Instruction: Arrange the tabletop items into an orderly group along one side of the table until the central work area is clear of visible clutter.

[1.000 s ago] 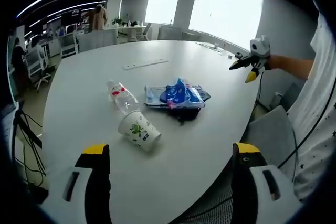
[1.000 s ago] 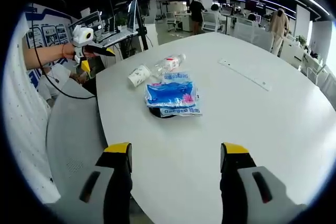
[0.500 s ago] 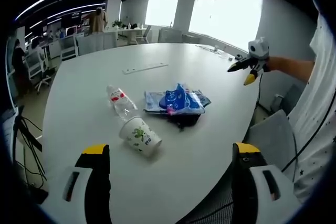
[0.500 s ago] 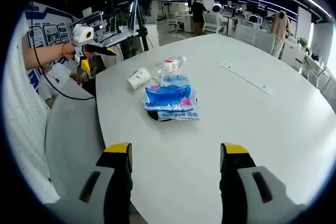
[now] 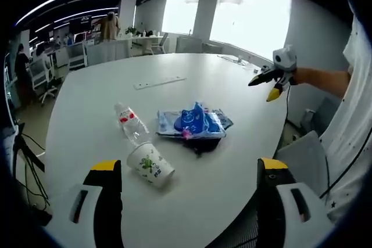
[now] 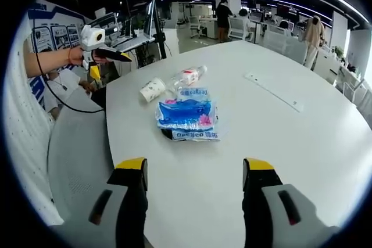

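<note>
Spreading wide under both my claws is the white desk, which carries a small cluster near its rim. My left claw hangs open above the near edge, gripping nothing; my right claw is likewise spread and empty over the desk. The biggest item is the blue plastic packet, lying flat on something dark. Beside it lies the clear bottle on its side; I cannot tell what it holds. Touching the bottle is the paper cup, tipped over, contents hidden. A thin strip rests well apart.
</note>
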Motion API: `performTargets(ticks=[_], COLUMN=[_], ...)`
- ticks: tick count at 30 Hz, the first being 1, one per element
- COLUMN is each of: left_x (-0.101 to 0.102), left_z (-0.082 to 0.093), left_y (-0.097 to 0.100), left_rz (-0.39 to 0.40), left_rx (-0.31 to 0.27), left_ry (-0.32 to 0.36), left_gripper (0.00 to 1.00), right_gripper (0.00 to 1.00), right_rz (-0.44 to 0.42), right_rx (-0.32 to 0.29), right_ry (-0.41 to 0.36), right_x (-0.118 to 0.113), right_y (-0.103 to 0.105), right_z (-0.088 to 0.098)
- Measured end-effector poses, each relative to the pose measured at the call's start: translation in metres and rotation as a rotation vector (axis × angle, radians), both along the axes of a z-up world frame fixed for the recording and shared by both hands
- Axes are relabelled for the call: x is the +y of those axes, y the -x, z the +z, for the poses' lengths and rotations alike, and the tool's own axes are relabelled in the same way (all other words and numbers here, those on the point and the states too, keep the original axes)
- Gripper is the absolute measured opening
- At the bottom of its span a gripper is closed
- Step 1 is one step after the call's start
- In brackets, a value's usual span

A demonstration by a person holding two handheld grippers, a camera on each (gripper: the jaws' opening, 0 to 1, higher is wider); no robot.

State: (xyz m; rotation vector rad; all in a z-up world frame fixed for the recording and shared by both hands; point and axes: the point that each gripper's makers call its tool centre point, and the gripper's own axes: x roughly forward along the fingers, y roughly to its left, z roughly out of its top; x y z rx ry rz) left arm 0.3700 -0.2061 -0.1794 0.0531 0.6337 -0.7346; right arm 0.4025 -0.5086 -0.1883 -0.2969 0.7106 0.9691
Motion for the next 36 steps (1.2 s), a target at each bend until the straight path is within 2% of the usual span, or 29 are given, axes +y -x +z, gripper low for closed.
performTargets(ticks=[17, 36], left_x=[-0.029, -0.06], left_z=[0.01, 0.006], left_y=[-0.01, -0.017], left_rz=[0.027, 0.088], left_rx=[-0.022, -0.003], left_ry=[0.037, 0.084], left_gripper=[0.97, 0.9], right_gripper=[0.62, 0.57], right_rz=[0.055, 0.121], right_rx=[-0.025, -0.02], right_ry=[-0.024, -0.038], right_x=[0.022, 0.046], right_y=[-0.025, -0.044], right_z=[0.002, -0.006])
